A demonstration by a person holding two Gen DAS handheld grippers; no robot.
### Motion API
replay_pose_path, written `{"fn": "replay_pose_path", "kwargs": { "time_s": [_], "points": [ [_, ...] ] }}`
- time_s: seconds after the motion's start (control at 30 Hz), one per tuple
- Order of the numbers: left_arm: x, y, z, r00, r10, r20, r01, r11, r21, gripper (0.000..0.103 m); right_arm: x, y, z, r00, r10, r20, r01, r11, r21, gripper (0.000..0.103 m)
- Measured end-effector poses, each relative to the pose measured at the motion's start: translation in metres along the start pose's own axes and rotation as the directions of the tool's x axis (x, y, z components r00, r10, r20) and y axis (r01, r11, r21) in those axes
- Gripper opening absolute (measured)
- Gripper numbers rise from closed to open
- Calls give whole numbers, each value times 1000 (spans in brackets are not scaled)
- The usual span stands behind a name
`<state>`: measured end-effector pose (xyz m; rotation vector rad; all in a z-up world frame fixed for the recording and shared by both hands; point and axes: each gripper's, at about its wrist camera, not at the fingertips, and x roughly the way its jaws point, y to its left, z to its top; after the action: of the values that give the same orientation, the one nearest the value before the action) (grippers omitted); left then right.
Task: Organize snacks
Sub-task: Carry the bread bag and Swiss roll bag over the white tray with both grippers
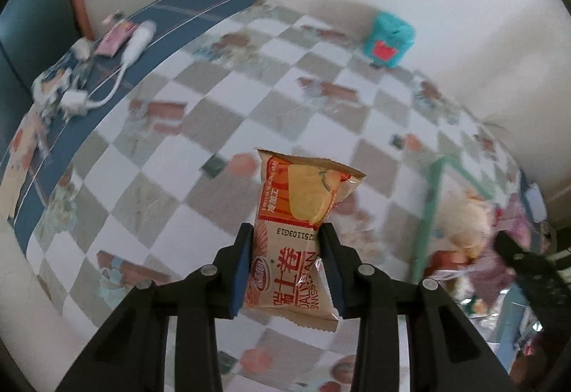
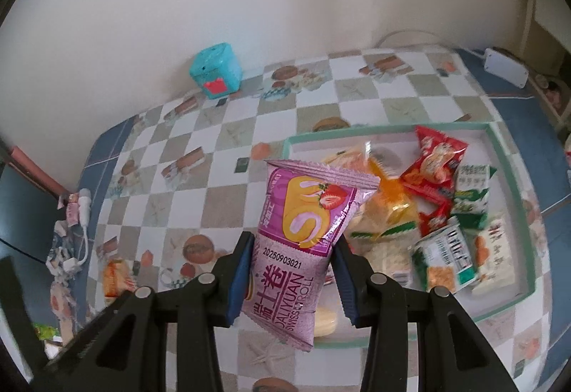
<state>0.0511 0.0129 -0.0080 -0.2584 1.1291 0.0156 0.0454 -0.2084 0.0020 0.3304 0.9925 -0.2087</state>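
Observation:
My left gripper (image 1: pixel 285 231) is shut on an orange Swiss roll packet (image 1: pixel 298 213) and holds it above the checkered tablecloth (image 1: pixel 171 156). My right gripper (image 2: pixel 294 242) is shut on a purple strawberry Swiss roll packet (image 2: pixel 303 227), held above the near left corner of a green-rimmed tray (image 2: pixel 357 135). The tray holds several snack packets, among them red ones (image 2: pixel 435 174) and green-and-white ones (image 2: pixel 471 192). In the left wrist view the tray's rim (image 1: pixel 428 199) shows blurred at the right.
A teal box (image 2: pixel 216 69) stands by the wall at the back; it also shows in the left wrist view (image 1: pixel 389 38). White chargers and cables (image 1: pixel 107 70) lie at the table's left edge. An orange packet (image 2: pixel 116 276) lies on the cloth at the left. A white adapter (image 2: pixel 505 65) sits far right.

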Motion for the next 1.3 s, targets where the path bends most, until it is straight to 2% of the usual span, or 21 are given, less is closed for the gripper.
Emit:
{"fn": "replay_pose_path", "kwargs": {
  "time_s": [0.23,0.37,0.47,0.67,0.8,1.0,1.13,1.3],
  "points": [
    [-16,-69,2,996,-87,6,85,987,138,39,-3,-49,12,996,-93,-5,93,992,88,46],
    [-17,-114,-4,991,-132,-11,131,965,227,39,-10,-86,18,987,-162,-15,162,974,161,46],
    [-17,-146,-10,986,-164,-26,165,946,278,39,-17,-112,22,985,-171,-2,167,961,219,46],
    [-7,-188,-22,974,-212,-78,225,918,326,39,-36,-152,26,972,-234,25,216,929,300,46],
    [1,-208,-33,966,-236,-106,259,899,354,39,-43,-172,25,965,-262,27,237,909,344,46],
    [19,-218,-49,961,-233,-151,274,889,366,39,-40,-187,22,965,-261,1,242,895,375,46],
    [23,-220,-53,958,-239,-156,281,885,371,39,-36,-180,22,967,-254,3,237,906,351,46],
    [30,-217,-55,962,-220,-162,266,890,370,39,-17,-173,20,970,-239,-35,237,917,319,46]
  ]
}}
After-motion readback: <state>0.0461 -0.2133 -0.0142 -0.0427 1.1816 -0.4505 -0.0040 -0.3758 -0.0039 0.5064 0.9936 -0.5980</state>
